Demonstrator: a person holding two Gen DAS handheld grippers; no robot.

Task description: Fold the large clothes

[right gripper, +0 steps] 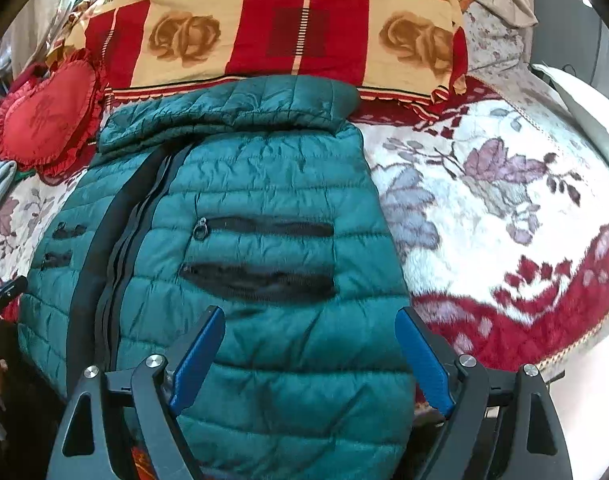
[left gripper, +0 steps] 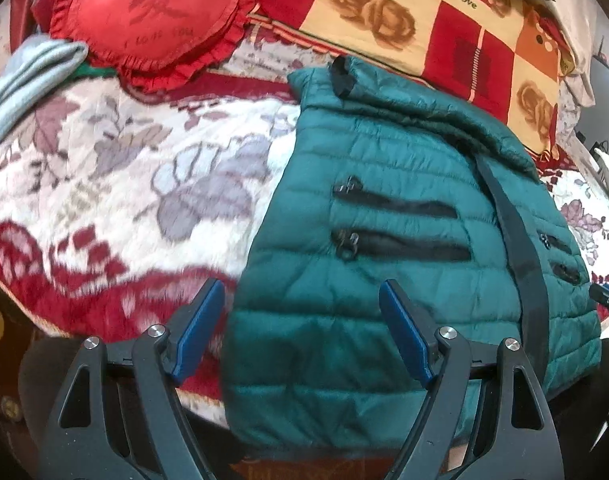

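A teal quilted puffer jacket [left gripper: 384,200] [right gripper: 264,184] lies flat on a bed, front up, its dark zipper band [left gripper: 520,248] [right gripper: 116,224] running down the middle and black pocket zips on each side. Its sleeves are folded in across the top near the collar. My left gripper [left gripper: 302,292] hovers open over the jacket's lower left hem, its blue pads apart with nothing pressed between them. My right gripper [right gripper: 310,316] hovers open above the lower right hem, also holding nothing. The right gripper's tip [left gripper: 604,298] shows at the edge of the left wrist view.
The bed is covered by a white and red floral blanket [left gripper: 124,168] [right gripper: 504,208]. A red heart cushion [left gripper: 144,16] [right gripper: 44,120], a checked rose-print quilt [left gripper: 424,28] [right gripper: 284,28] and a grey folded cloth [left gripper: 24,76] lie behind the jacket.
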